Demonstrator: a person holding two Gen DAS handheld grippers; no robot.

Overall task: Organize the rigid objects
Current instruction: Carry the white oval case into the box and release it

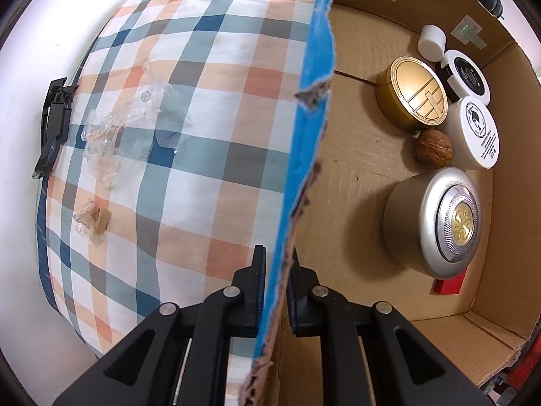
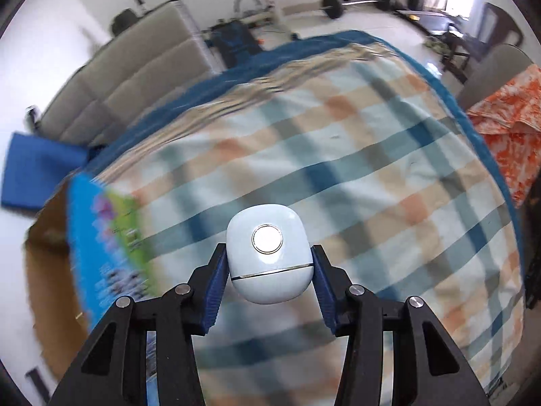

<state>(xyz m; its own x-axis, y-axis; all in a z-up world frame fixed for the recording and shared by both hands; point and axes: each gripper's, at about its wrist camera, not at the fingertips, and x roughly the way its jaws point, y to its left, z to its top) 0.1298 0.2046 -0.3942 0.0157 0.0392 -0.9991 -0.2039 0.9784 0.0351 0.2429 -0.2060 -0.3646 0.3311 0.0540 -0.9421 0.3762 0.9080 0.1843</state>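
My left gripper (image 1: 275, 260) is shut on the torn blue-faced wall (image 1: 304, 135) of a cardboard box (image 1: 355, 176), one finger outside, one inside. Inside the box lie a gold round tin (image 1: 414, 93), a silver round tin (image 1: 436, 221), a walnut (image 1: 433, 149), two white-lidded jars (image 1: 473, 132), a small white cap (image 1: 431, 42) and a red item (image 1: 449, 284). My right gripper (image 2: 268, 253) is shut on a pale blue rounded case (image 2: 268, 250) with a round button, held above the checked bedspread (image 2: 372, 169). The box (image 2: 84, 237) shows blurred at the left.
Crumpled clear plastic (image 1: 132, 128) and a small wrapper (image 1: 91, 221) lie on the checked cover (image 1: 203, 101). A black clip (image 1: 52, 125) sits at its left edge. In the right wrist view, a grey sofa (image 2: 128, 77), barbells (image 2: 351, 3) and an orange cloth (image 2: 507, 125) surround the bed.
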